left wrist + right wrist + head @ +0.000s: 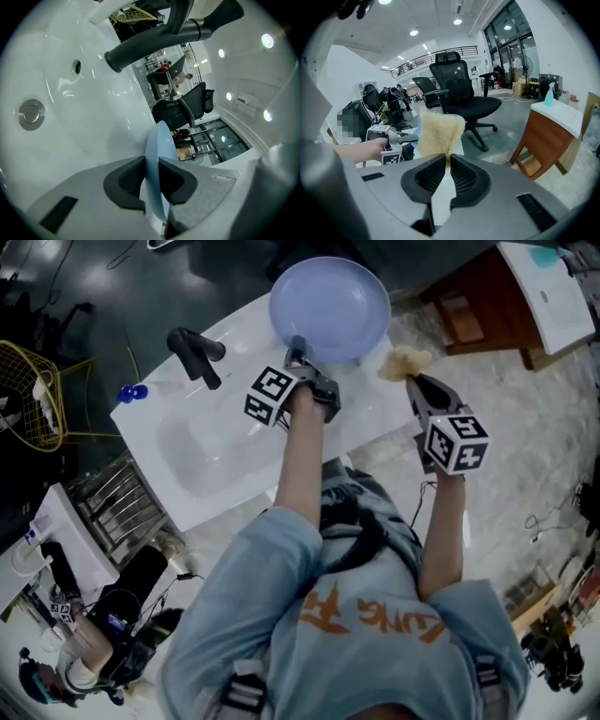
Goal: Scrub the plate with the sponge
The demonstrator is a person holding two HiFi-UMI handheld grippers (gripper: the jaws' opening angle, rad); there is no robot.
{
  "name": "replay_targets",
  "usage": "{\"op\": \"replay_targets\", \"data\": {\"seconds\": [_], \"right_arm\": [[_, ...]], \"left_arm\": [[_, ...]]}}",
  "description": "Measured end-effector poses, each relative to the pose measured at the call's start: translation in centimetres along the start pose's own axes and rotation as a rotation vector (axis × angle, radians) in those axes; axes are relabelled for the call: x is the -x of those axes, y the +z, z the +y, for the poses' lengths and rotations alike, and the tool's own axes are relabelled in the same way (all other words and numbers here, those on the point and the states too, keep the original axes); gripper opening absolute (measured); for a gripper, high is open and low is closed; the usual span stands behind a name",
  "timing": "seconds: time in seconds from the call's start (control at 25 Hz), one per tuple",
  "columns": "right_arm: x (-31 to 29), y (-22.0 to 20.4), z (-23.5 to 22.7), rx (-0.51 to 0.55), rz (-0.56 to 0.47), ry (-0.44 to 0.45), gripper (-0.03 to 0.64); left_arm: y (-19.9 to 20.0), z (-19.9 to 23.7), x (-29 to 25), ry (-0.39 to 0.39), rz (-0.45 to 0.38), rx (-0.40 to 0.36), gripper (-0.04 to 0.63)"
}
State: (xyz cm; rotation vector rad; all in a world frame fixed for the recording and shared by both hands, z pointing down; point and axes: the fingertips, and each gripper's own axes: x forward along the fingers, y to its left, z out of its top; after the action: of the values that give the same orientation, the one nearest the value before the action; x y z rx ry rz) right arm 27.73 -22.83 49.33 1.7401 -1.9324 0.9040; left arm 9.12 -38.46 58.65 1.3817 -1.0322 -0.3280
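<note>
**Operator:** Where is the plate (330, 307), and how will it handle?

**Manual:** The pale blue plate hangs over the far edge of the white washbasin (187, 460), near the black faucet (197, 354). Treat it as rigid, probably slippery once wet, and possibly breakable. Your left gripper (151, 161) has its jaws nearly closed, with both pads pressed on the near rim. The rim is the right place to hold it. Scrubbing pressure may lever the plate, so grip firmly.

**Operator:** And the sponge (439, 131)?

**Manual:** It is a fibrous, straw-coloured pad, apparently light and soft. Your right gripper (447, 159) pinches its lower edge, jaws almost together. The sponge sits beside the plate, not touching it. Expect the free part to bend on contact, so press with its broad face.
</note>
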Motion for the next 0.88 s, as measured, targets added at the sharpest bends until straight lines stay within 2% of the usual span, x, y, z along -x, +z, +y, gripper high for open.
{"op": "replay_targets", "data": {"seconds": [0.32,0.48,0.64,0.76,0.88], "right_arm": [[-0.1,-0.4,0.2,0.034,0.038,0.008,0.034],[0.2,-0.6,0.8,0.059,0.04,0.022,0.034],[0.9,-1.1,1.6,0.089,0.038,0.05,0.034],[1.6,-1.6,2.3,0.11,0.026,0.069,0.034],[2.8,-1.7,2.8,0.128,-0.013,0.083,0.034]], "left_arm": [[-0.7,-1.2,-1.9,-0.096,-0.003,0.011,0.063],[-0.5,-1.8,-1.7,-0.193,-0.014,0.011,0.121],[-0.3,-1.9,-0.2,-0.227,-0.029,-0.008,0.173],[0.2,-1.7,2.2,-0.198,-0.066,-0.051,0.176],[0.4,-2.9,5.3,-0.189,-0.123,-0.154,0.176]]}}
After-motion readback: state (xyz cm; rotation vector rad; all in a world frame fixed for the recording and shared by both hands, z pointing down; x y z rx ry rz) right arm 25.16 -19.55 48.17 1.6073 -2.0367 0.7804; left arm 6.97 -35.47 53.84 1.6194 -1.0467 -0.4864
